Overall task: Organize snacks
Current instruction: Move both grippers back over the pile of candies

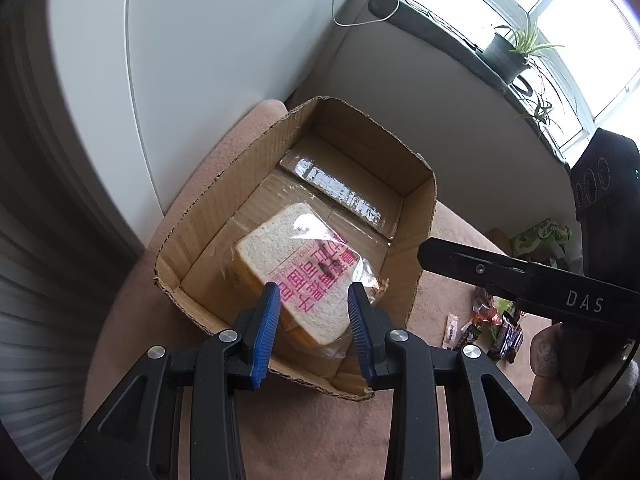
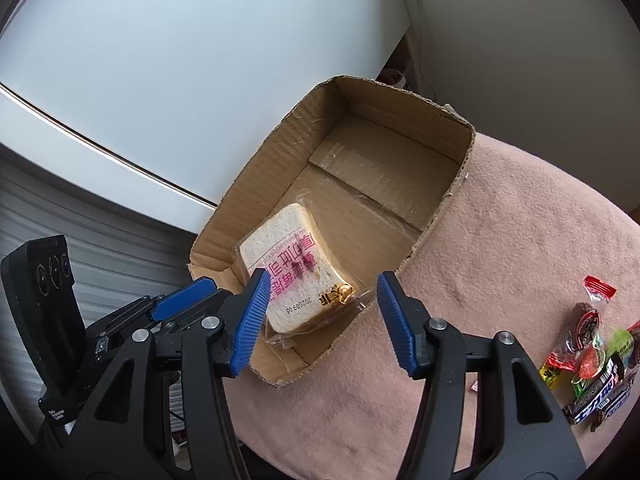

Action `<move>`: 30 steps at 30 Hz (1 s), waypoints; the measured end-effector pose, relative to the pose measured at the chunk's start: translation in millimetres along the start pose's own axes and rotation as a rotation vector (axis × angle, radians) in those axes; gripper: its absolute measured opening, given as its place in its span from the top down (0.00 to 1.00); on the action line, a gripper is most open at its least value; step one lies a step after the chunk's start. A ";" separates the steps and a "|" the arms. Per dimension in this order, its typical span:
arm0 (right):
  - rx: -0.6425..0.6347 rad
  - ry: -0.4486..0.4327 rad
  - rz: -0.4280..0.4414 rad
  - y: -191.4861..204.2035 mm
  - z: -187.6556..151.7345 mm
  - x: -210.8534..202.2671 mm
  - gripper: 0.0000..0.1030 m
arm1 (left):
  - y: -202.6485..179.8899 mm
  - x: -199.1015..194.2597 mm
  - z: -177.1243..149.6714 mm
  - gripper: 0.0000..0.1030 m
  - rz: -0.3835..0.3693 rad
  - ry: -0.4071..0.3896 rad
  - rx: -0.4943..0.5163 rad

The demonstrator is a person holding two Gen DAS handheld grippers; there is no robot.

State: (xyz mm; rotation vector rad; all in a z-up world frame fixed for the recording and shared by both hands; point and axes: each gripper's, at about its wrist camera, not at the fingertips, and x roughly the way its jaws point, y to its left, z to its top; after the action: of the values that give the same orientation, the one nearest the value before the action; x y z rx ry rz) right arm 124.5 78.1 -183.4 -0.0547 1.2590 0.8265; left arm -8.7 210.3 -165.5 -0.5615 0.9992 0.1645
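Observation:
An open cardboard box [image 1: 416, 236] [image 2: 248, 184] stands on a pink cloth. Inside it, at the near end, lies a pack of sliced bread [image 1: 288, 256] [image 2: 288, 248] in clear wrap with pink lettering. My left gripper [image 1: 314, 300] hangs above the bread with its jaws a little apart and nothing between the pads. My right gripper [image 2: 320, 284] is also over the box's near end, with its jaws wide and clear of the wrap. A blue finger [image 2: 184, 296] of the left gripper shows at the box's near left corner. A pile of small wrapped snacks [image 1: 492, 328] [image 2: 592, 360] lies on the cloth to the right.
The right gripper's black body [image 1: 520, 280] crosses the right side of the left wrist view. A white cabinet [image 2: 160, 80] rises behind the box. A windowsill holds a potted plant [image 1: 516, 52], and a black speaker [image 1: 608, 184] is at far right. The far half of the box floor is bare.

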 end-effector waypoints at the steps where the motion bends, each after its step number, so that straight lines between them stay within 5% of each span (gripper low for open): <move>1: -0.003 -0.005 -0.005 -1.3 -2.2 -3.2 0.44 | -0.7 -0.9 -0.5 0.69 0.001 -0.001 0.000; 16: 0.060 -0.115 -0.170 -72.4 -61.0 -75.7 0.38 | -58.0 -2.6 -19.8 0.69 -0.055 -0.007 0.112; 18: 0.104 -0.135 -0.196 -91.6 -74.0 -86.4 0.28 | -67.6 2.3 -24.7 0.69 -0.067 0.011 0.128; 30: 0.455 -0.141 -0.366 -219.0 -152.3 -139.5 0.28 | -125.4 39.0 -53.6 0.69 -0.135 0.125 0.219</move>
State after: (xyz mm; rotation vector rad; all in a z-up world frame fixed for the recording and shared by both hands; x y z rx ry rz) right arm 117.4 -222.2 -203.1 0.1340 1.2292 0.2155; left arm 20.0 71.7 -173.5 -0.4408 1.0811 -0.1006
